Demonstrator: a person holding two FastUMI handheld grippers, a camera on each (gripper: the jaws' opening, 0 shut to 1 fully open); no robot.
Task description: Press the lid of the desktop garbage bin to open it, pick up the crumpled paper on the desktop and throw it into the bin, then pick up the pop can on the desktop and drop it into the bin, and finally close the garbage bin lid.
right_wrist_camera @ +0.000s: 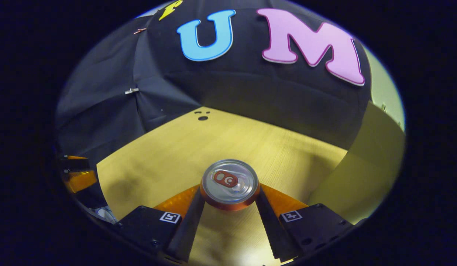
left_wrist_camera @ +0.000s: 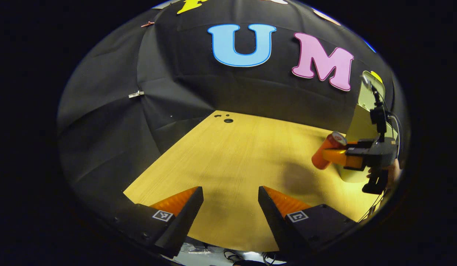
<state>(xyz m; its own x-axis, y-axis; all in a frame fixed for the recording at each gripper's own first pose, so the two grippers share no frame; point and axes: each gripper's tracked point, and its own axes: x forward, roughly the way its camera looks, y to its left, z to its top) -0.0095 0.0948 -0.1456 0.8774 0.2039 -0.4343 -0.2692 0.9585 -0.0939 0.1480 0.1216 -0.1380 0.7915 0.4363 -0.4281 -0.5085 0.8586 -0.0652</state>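
One pop can (right_wrist_camera: pixel 229 183) sits clamped between both fingers of the right tool (right_wrist_camera: pixel 230 207), held above the tabletop (right_wrist_camera: pixel 169 147) beside the pale bin (right_wrist_camera: pixel 365 173). Off to the side, the left tool (left_wrist_camera: pixel 230 207) hangs wide apart over bare wood, gripping nothing.

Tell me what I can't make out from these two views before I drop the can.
- Bin opening: in the left gripper view the right gripper and pop can cover it; paper inside cannot be told.
- Bin top and lid: cut off by the right gripper view's edge.
- Pop can body: the right gripper view faces its top; sides hidden between the fingers.
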